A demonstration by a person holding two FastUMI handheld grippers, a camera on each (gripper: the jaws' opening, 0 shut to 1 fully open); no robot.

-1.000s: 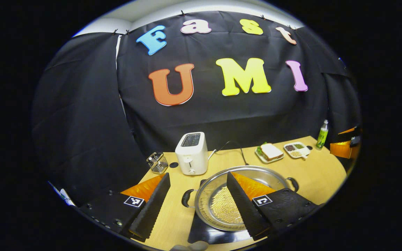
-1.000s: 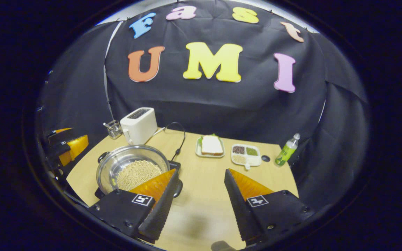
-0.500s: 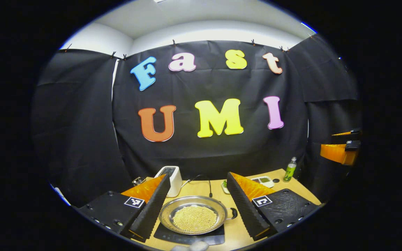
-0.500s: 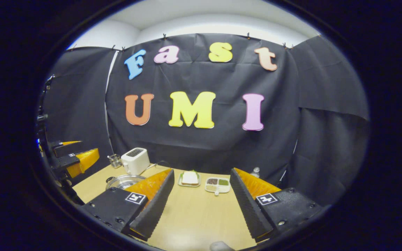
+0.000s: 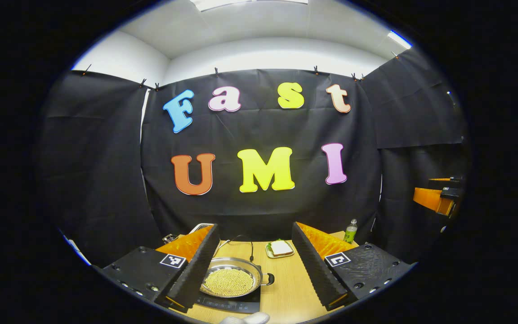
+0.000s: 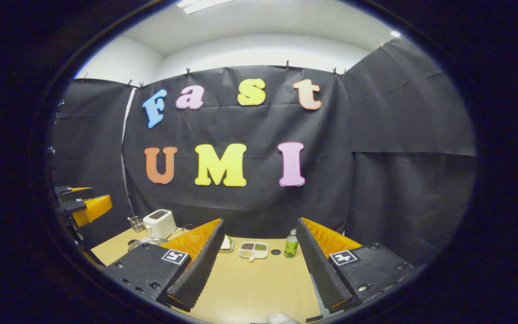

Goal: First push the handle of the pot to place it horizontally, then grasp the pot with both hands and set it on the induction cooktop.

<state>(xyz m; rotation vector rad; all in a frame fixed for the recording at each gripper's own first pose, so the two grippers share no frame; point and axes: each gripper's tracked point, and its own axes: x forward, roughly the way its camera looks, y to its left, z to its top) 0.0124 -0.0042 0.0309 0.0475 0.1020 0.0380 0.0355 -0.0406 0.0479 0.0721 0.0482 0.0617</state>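
Observation:
The steel pot (image 5: 229,281) holds pale beans and sits on the black induction cooktop (image 5: 234,304) low in the left gripper view, one dark side handle (image 5: 268,279) pointing right. My left gripper (image 5: 255,227) hovers open well above and behind it, touching nothing. In the right gripper view only the pot's rim (image 6: 143,243) peeks out beside the left finger. My right gripper (image 6: 260,221) is open and holds nothing, raised over the wooden table (image 6: 259,288). Each view also catches the other gripper far off: the right one (image 5: 436,200), the left one (image 6: 83,206).
A white toaster (image 6: 159,222) and a small wire basket (image 6: 136,222) stand at the back left. A sandwich plate (image 5: 280,248), a divided tray of grains (image 6: 253,250) and a green bottle (image 6: 291,244) line the back of the table. A black cable (image 5: 243,239) runs behind the pot.
Both grippers have drawn back and risen away from the table, so the pot and table look smaller and lower. The pot stays put on the cooktop.

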